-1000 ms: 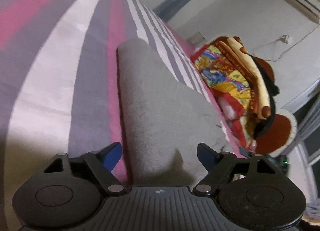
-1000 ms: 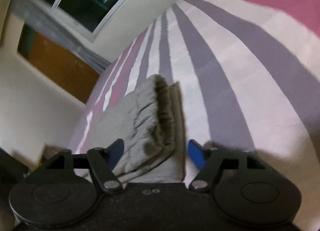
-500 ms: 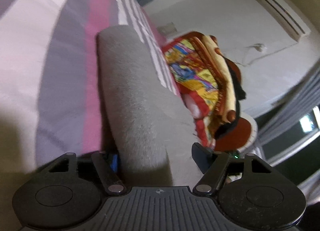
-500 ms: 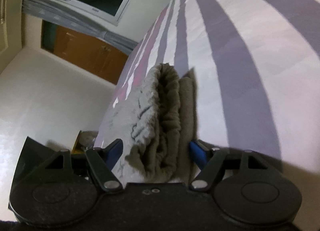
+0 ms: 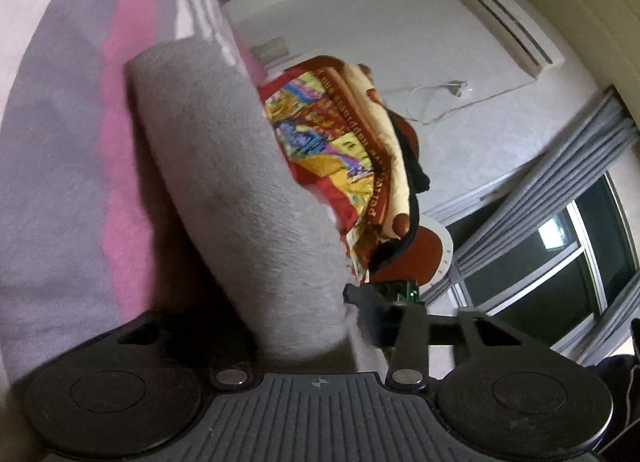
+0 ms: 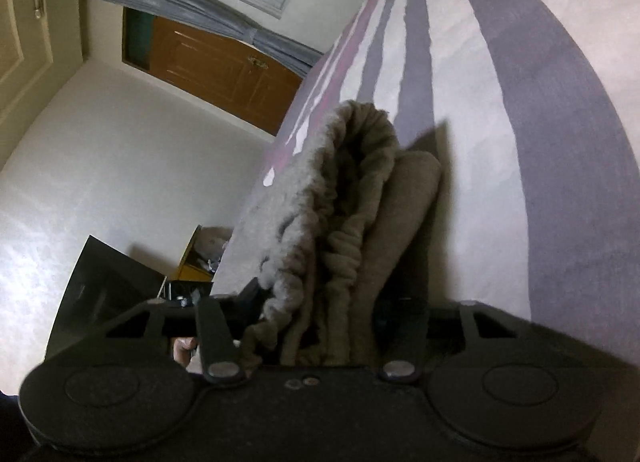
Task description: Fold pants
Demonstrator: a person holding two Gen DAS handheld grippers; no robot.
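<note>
We work on a bed with a pink, grey and white striped cover. The soft grey fleece pants already lie doubled lengthwise; further folds remain, we judge. Both the left gripper and right gripper are closing, cloth bunched between their fingers, elastic waistband just ahead.

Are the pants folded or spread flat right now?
Folded: the grey pants show stacked layers with the gathered waistband doubled over on the striped bedspread.
</note>
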